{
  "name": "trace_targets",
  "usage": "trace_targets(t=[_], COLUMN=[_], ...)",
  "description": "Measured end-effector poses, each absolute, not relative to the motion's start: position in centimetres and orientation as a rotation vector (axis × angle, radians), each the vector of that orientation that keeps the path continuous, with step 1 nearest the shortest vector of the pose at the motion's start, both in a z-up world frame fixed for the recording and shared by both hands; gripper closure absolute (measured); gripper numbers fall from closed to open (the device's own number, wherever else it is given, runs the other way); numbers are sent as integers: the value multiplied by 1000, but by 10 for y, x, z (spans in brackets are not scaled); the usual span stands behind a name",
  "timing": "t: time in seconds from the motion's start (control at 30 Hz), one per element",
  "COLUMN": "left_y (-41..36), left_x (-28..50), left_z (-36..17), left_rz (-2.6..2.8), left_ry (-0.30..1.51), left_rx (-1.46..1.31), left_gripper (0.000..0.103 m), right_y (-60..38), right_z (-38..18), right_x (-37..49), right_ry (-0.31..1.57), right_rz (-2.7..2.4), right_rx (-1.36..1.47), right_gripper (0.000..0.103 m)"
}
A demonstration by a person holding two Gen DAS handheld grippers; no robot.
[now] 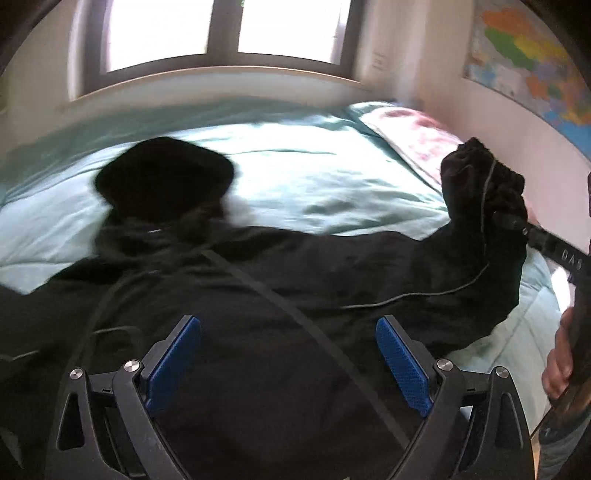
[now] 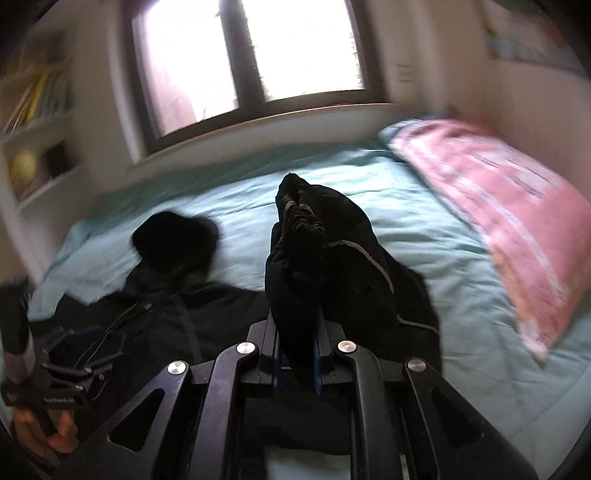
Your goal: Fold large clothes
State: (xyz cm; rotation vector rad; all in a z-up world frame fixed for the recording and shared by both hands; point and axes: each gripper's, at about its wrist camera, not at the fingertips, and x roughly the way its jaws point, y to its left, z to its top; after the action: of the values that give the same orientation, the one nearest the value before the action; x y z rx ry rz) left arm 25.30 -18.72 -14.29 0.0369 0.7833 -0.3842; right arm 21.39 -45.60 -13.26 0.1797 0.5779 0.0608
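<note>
A black hooded jacket (image 1: 258,295) is lying spread across the near part of a bed, its hood (image 1: 162,177) resting farther off on the pale green cover (image 1: 314,173). One sleeve (image 2: 299,258) is being held up off the bed at the right, bunched and standing upright between the fingers of the right gripper (image 2: 297,365), whose jaws are clamped on the cloth. The left gripper (image 1: 288,354) is hovering just over the body of the jacket with its blue pads (image 1: 402,365) well apart and nothing between them. A pink pillow (image 2: 498,214) is lying along the right side of the bed, near the wall. A window (image 1: 225,33) is letting in bright light beyond the far edge, a coloured map (image 1: 528,62) is hanging on the right wall, and blurred shelves (image 2: 37,122) are standing at the far left.
</note>
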Motion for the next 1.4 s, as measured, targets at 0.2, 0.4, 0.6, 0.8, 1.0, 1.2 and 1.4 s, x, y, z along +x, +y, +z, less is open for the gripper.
trace_targets(t=[0.2, 0.4, 0.6, 0.8, 1.0, 1.2, 1.4], left_y=[-107, -44, -7, -9, -33, -80, -123], left_x=[249, 255, 261, 262, 269, 290, 319], left_z=[-145, -172, -200, -207, -200, -210, -231], left_rz=[-302, -172, -136, -184, -307, -404, -374], left_ry=[794, 875, 964, 984, 995, 1049, 1060], left_rx=[-59, -97, -136, -170, -222, -251, -231], left_gripper=[7, 7, 7, 7, 7, 7, 7], right_y=[-341, -246, -202, -193, -206, -245, -288], right_z=[-140, -188, -267, -281, -233, -194, -184], right_x=[234, 262, 287, 294, 261, 214, 196], right_ry=[643, 787, 963, 1045, 979, 854, 819], right_rz=[196, 273, 274, 243, 306, 276, 203], right_rx=[108, 43, 18, -15, 30, 76, 99], right_gripper=[87, 87, 86, 77, 48, 40, 40])
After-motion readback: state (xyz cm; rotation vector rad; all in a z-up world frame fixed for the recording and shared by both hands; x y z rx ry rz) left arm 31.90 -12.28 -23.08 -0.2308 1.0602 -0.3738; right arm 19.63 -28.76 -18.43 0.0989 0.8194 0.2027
